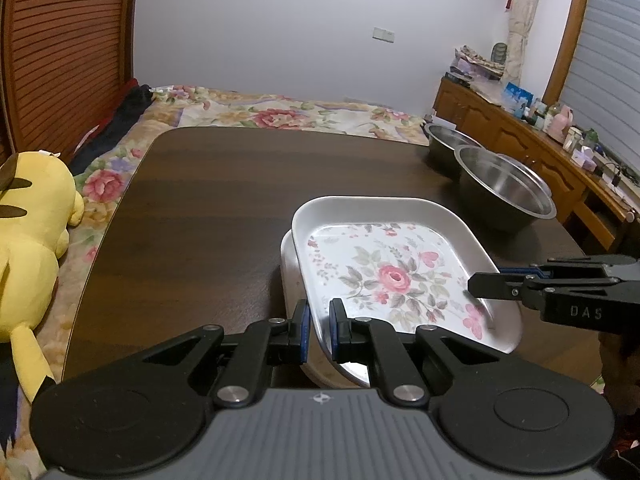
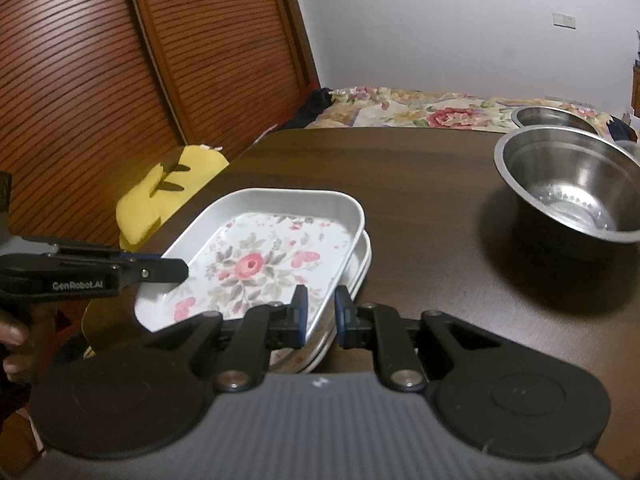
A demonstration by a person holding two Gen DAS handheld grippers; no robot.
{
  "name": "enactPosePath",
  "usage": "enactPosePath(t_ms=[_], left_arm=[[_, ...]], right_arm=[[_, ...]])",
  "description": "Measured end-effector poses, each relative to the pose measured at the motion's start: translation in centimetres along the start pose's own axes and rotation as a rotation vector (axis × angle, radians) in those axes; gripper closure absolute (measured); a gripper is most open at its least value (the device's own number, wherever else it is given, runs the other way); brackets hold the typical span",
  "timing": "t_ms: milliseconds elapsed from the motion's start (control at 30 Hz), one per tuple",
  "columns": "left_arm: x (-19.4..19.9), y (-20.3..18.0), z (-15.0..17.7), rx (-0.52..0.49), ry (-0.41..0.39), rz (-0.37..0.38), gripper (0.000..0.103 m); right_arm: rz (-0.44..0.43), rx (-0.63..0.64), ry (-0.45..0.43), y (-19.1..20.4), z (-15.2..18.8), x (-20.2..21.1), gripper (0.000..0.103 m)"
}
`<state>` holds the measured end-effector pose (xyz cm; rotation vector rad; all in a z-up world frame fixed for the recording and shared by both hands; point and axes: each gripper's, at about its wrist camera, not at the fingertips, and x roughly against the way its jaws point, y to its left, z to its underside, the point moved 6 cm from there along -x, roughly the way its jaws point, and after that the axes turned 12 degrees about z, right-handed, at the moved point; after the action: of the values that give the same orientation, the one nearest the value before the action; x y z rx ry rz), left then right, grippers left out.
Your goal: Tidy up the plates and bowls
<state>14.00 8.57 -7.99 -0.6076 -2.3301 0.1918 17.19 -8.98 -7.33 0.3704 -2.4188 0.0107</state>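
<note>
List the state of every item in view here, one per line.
Floral plate: tilted, stacked on a plain plate, rim between both tools' fingers.
Plain plate: flat on table, underneath.
Near steel bowl: upright, empty.
Far steel bowl: upright.
Left tool: straddling the plate's rim.
Right tool: straddling the opposite rim.

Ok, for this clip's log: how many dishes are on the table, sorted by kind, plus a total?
Floral square plates: 2, stacked, the top plate over the lower plate, of which only a white edge shows
Steel bowls: 2, the near bowl and the far bowl
Total: 4
</note>
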Motion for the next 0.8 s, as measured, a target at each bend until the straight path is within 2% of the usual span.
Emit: enactPosePath(t_ms=[300, 800], left_arm=[[-0.7, -0.5, 0.1, -0.030, 0.008, -0.035, 0.091], [-0.7, -0.2, 0.8, -0.022, -0.004, -0.028, 0.091]], right_arm=[[0.017, -0.037, -0.031, -0.3, 0.8, -0.4, 0.087], [0.026, -0.040, -0.062, -0.1, 1.1, -0.3, 0.085]])
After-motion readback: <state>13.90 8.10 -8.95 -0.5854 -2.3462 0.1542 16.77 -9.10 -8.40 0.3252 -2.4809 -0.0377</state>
